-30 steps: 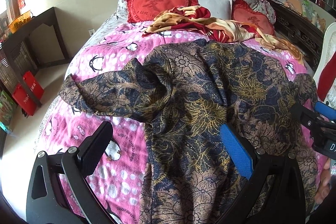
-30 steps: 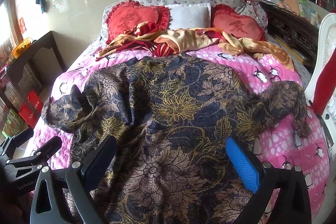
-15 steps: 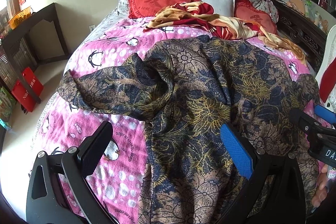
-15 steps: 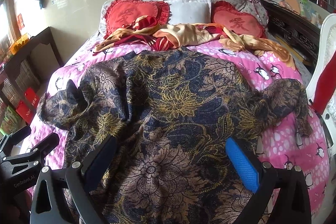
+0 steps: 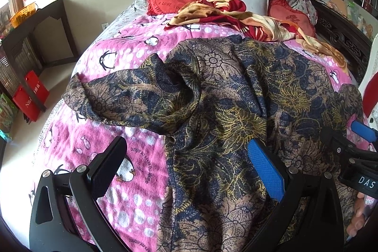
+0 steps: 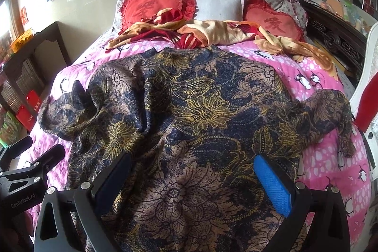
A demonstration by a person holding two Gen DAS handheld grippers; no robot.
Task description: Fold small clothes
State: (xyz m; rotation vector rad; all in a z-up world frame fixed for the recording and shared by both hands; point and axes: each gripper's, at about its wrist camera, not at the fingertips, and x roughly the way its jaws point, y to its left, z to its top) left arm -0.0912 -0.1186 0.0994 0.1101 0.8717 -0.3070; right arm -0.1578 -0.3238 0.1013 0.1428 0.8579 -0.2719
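Observation:
A dark blue and tan floral shirt (image 5: 236, 98) (image 6: 196, 110) lies spread face down on the pink penguin blanket (image 5: 122, 51) (image 6: 330, 157). Its left sleeve (image 5: 113, 96) (image 6: 63, 112) is rumpled near the bed's left edge; the right sleeve (image 6: 330, 108) lies out to the right. My left gripper (image 5: 186, 167) hovers open over the shirt's lower left edge, holding nothing. My right gripper (image 6: 193, 178) hovers open above the shirt's lower middle, also with nothing in it. Each gripper shows in the other's view: right gripper (image 5: 354, 148), left gripper (image 6: 28, 164).
Two red heart cushions (image 6: 153, 8), a white pillow (image 6: 219, 6) and a crumpled red and yellow cloth (image 6: 212, 32) lie at the head of the bed. A dark shelf with red bags (image 5: 30, 98) stands left; a dark carved cabinet (image 6: 335, 39) and white chair (image 6: 368, 91) stand right.
Both grippers have shifted slightly forward over the shirt. The shirt itself has not moved, and both stay open.

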